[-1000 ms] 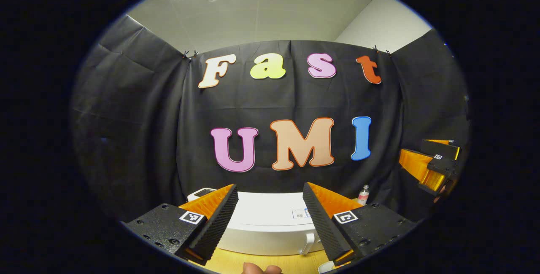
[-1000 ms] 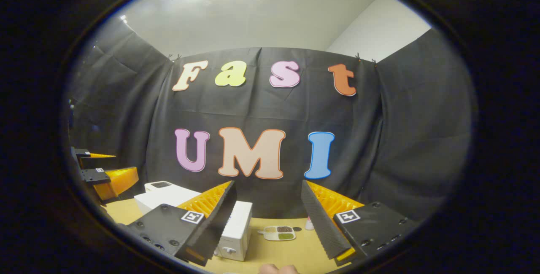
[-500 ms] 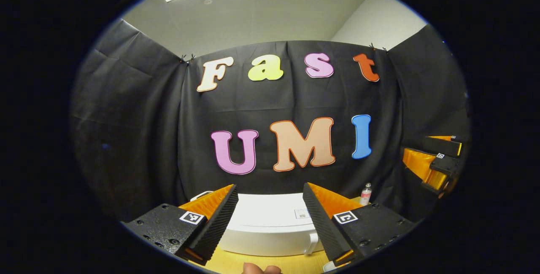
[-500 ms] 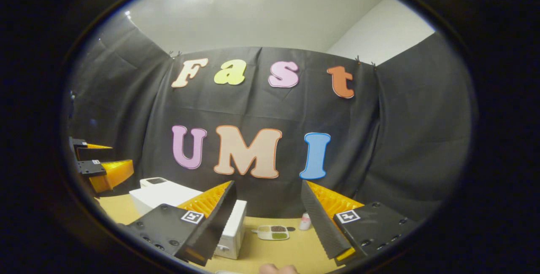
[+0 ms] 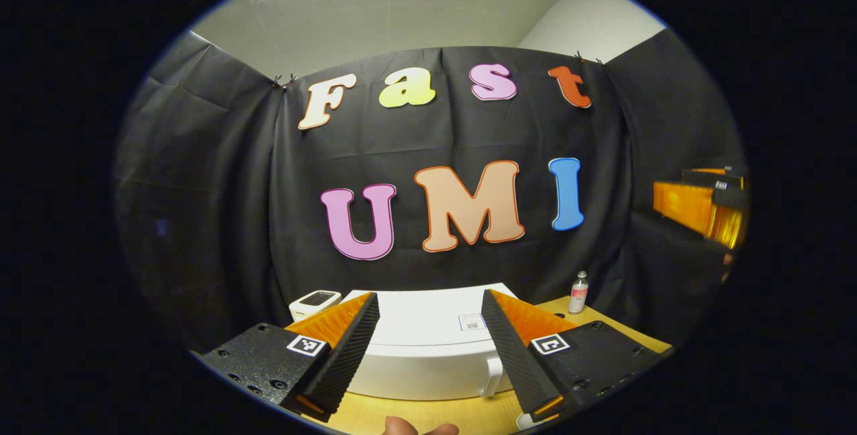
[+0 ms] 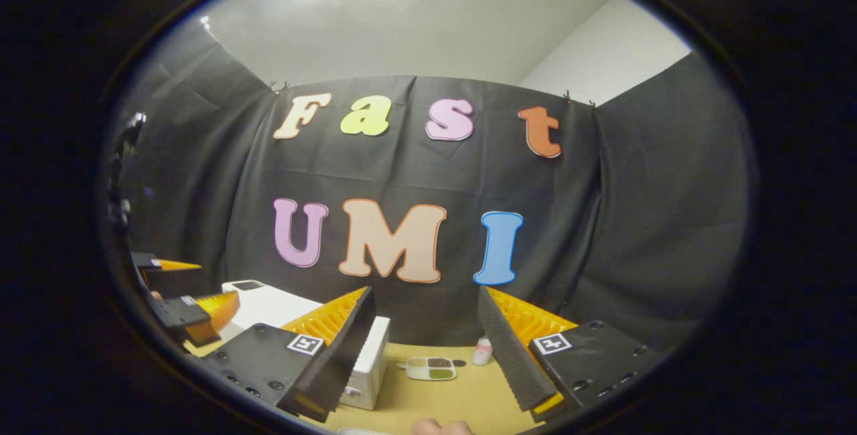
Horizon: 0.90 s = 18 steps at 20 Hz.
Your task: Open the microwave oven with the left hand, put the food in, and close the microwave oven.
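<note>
The white microwave (image 5: 428, 355) stands on the wooden table, door closed, with its handle (image 5: 493, 377) at the right of the front face. My left gripper (image 5: 429, 298) is open, a little above and in front of it, with nothing between the fingers. In the right gripper view the microwave (image 6: 367, 358) is at lower left, and a small white food tray (image 6: 432, 368) with dark and green portions lies on the table to its right. My right gripper (image 6: 426, 291) is open and empty, above the table. The left gripper (image 6: 184, 308) hovers beside the microwave's far end.
A small bottle (image 5: 578, 292) stands at the back right of the table (image 5: 462, 415), also seen as the bottle (image 6: 482, 353) near the tray. A small white device (image 5: 316, 301) sits behind the microwave's left corner. The right gripper (image 5: 699, 204) hangs at the far right.
The left gripper has come lower and closer to the microwave, whose top shows more. The right gripper has barely moved; both stay open.
</note>
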Each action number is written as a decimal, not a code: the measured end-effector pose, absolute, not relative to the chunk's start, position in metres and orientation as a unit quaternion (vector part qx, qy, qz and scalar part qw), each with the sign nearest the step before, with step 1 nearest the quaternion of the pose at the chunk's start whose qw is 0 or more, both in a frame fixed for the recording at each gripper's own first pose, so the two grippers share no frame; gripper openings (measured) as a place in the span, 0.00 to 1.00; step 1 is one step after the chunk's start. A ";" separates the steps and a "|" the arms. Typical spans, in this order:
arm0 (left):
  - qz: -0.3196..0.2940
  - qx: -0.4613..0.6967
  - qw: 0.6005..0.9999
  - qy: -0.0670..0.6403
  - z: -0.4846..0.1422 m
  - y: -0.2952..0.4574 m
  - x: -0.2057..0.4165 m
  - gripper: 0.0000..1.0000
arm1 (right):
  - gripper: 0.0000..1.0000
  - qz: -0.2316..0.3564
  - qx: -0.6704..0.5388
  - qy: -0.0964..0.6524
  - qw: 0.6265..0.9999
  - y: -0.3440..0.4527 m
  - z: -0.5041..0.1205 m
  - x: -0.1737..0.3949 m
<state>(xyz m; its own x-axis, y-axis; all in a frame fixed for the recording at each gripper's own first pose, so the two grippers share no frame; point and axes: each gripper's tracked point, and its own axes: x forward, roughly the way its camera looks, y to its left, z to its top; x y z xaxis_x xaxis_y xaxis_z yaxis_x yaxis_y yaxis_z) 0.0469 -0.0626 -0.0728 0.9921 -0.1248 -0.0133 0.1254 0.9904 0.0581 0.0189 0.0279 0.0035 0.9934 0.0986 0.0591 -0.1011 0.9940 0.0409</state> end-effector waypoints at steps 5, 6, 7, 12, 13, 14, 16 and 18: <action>-0.078 0.042 0.996 0.024 -0.133 -0.085 0.057 0.98 | 0.96 0.054 0.019 -0.033 0.998 0.019 0.004 0.000; -0.080 0.045 0.995 0.029 -0.147 -0.090 0.059 0.98 | 0.96 0.053 0.016 -0.038 0.998 0.016 0.007 -0.004; -0.082 0.049 0.995 0.039 -0.162 -0.094 0.061 0.98 | 0.96 0.052 0.011 -0.043 0.998 0.015 0.010 -0.007; -0.100 0.067 0.987 0.107 -0.243 -0.117 0.071 0.97 | 0.96 0.032 -0.011 -0.056 0.998 0.000 0.017 -0.017; -0.104 0.067 0.985 0.119 -0.253 -0.124 0.074 0.97 | 0.96 0.029 -0.012 -0.054 0.998 -0.002 0.016 -0.020; -0.108 0.067 0.983 0.132 -0.263 -0.129 0.075 0.97 | 0.96 0.026 -0.015 -0.054 0.998 -0.005 0.016 -0.021; -0.112 0.075 0.980 0.147 -0.277 -0.136 0.081 0.97 | 0.97 0.018 -0.024 -0.052 0.998 -0.011 0.015 -0.028; -0.117 0.075 0.978 0.155 -0.283 -0.143 0.086 0.97 | 0.96 0.012 -0.030 -0.055 0.998 -0.017 0.016 -0.030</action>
